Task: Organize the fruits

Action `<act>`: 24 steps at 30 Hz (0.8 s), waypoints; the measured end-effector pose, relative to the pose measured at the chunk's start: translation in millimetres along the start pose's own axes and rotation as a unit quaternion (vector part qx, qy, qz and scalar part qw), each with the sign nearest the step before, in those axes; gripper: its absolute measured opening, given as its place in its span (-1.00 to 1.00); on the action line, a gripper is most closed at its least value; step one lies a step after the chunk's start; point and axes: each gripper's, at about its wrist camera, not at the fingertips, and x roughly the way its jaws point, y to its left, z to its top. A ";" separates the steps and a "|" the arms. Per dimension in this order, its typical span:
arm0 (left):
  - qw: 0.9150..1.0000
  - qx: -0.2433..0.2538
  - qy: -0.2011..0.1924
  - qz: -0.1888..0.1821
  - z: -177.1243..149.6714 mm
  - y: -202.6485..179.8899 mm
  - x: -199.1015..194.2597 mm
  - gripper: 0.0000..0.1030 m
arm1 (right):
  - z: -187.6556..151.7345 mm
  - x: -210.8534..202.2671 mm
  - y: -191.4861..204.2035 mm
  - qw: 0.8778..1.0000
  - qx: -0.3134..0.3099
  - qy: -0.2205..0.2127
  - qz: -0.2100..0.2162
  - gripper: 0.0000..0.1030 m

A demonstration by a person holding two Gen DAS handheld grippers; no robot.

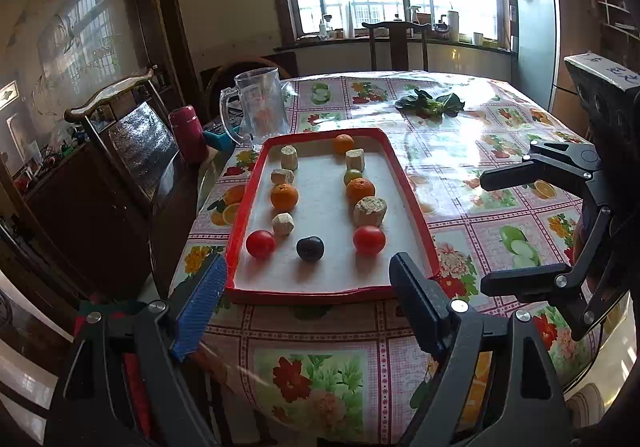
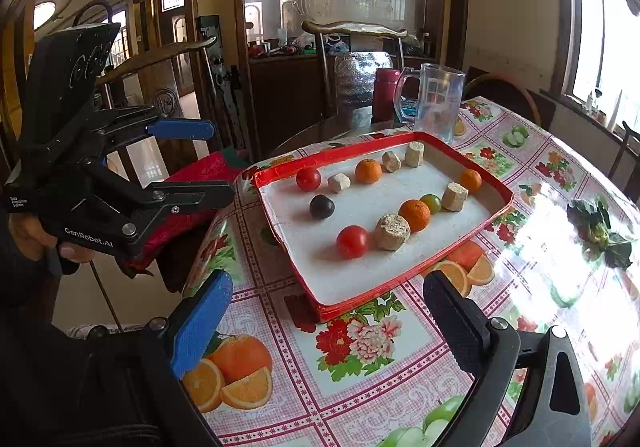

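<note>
A red-rimmed tray (image 1: 416, 203) (image 2: 404, 279) on the table holds two rows of fruit: two red tomatoes (image 1: 260, 243) (image 1: 369, 240), several oranges (image 1: 284, 196), a small green fruit (image 1: 352, 175), a dark plum (image 1: 310, 248) (image 2: 321, 206) and several beige chunks (image 1: 370, 211). My left gripper (image 1: 308, 303) is open and empty, just in front of the tray's near edge. My right gripper (image 2: 328, 323) is open and empty, before the tray's near corner. Each gripper shows in the other's view, my left gripper (image 2: 208, 159) and my right gripper (image 1: 486, 231).
A clear plastic mug (image 1: 258, 109) (image 2: 438, 101) and a red flask (image 1: 187, 133) stand behind the tray. Leafy greens (image 1: 434, 103) (image 2: 598, 231) lie on the flowered tablecloth (image 1: 500, 151). Wooden chairs (image 1: 120, 135) stand at the table's left side and another at the far side.
</note>
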 end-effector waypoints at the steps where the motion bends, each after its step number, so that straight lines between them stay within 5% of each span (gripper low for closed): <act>1: 1.000 0.002 -0.001 0.003 -0.1 -0.2 -0.5 0.62 | 0.1 -0.5 1.2 1.000 -0.003 -0.001 0.001 0.89; 24: 0.999 -0.022 -0.024 -0.010 -1.1 11.0 -12.2 0.62 | 8.2 2.6 5.6 0.999 -0.032 -0.006 -0.008 0.89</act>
